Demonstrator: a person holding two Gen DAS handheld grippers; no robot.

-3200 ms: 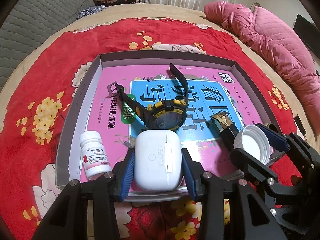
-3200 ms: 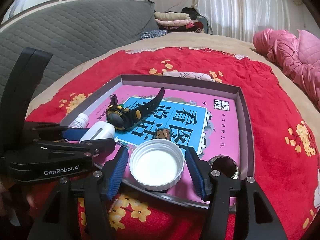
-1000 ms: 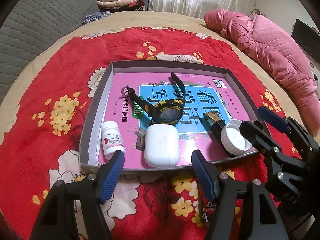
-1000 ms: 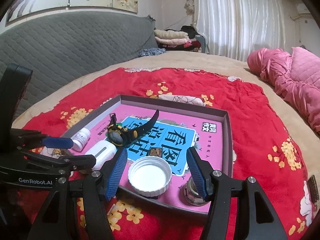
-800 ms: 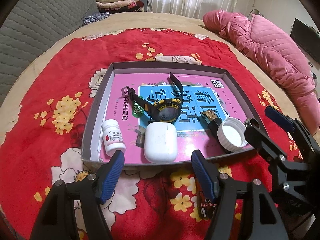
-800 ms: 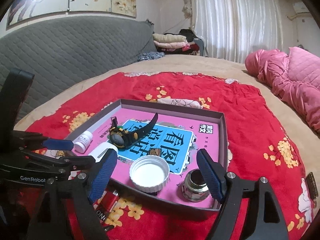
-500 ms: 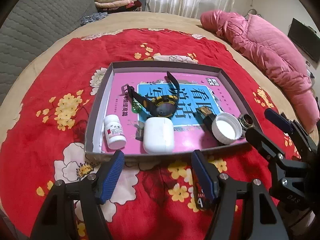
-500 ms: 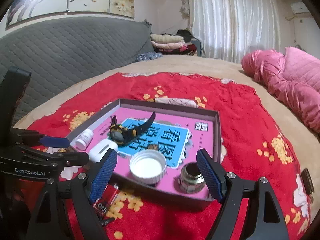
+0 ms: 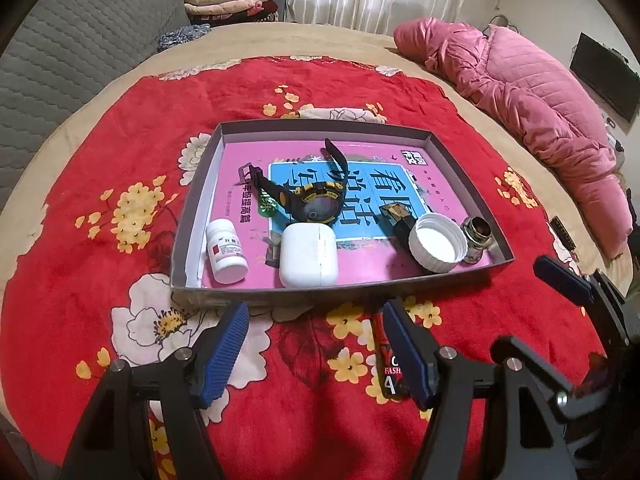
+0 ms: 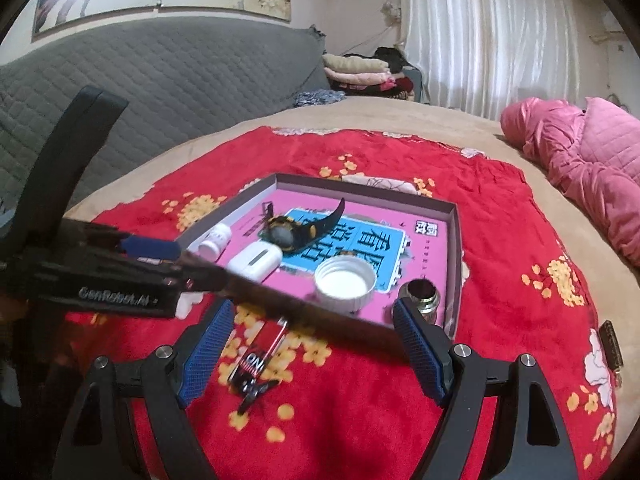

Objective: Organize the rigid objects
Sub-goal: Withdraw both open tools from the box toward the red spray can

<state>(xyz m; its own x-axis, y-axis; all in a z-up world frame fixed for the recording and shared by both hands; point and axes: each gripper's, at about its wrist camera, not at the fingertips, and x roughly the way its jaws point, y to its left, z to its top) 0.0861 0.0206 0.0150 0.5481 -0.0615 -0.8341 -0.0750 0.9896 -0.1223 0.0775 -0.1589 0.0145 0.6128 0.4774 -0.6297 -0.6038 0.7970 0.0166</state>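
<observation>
The red clip-tag [image 10: 256,364] lies lengthwise between the right claw [image 10: 310,354]'s wide-apart, empty jaws, nearer it than the open, empty left claw [image 9: 316,350].

Both grippers, left [image 9: 316,344] and right [image 10: 316,344], gape empty.

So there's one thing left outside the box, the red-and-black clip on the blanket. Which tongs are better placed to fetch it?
Probably the right tongs: open, empty, and the clip lies between their tips. In the left view it hides partly behind one finger of the left tongs.
</observation>
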